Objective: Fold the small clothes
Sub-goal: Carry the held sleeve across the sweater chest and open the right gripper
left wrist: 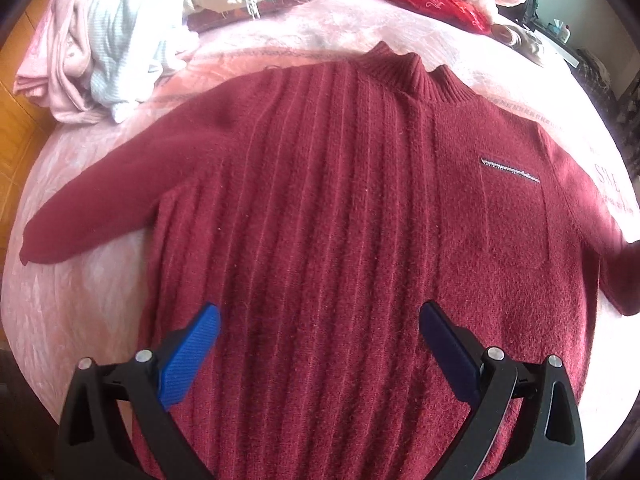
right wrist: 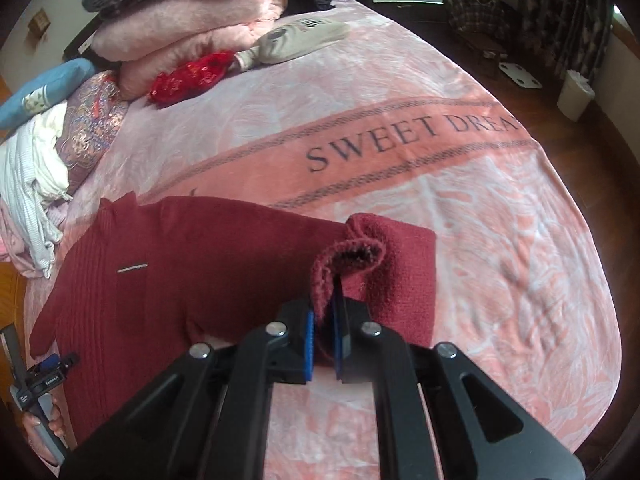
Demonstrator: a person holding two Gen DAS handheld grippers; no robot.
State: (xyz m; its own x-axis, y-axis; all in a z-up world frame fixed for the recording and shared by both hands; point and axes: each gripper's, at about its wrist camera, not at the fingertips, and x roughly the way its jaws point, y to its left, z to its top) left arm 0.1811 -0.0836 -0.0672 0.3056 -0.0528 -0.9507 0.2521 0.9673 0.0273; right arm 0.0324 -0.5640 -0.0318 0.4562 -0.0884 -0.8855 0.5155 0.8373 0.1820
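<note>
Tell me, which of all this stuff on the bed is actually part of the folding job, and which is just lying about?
Part of the job:
- red sweater
- its cuff, pinched in the right hand-held gripper
- left hand-held gripper, open over the sweater

Lying about:
- white and pink clothes
- red pouch
- pink blankets
- bin

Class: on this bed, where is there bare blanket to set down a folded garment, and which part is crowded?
Free: the pink blanket beyond the maroon sweater, around the SWEET DREAMS band and out to the bed's edge. Crowded: the head end, with stacked pink bedding, a red pouch and loose pale clothes.
</note>
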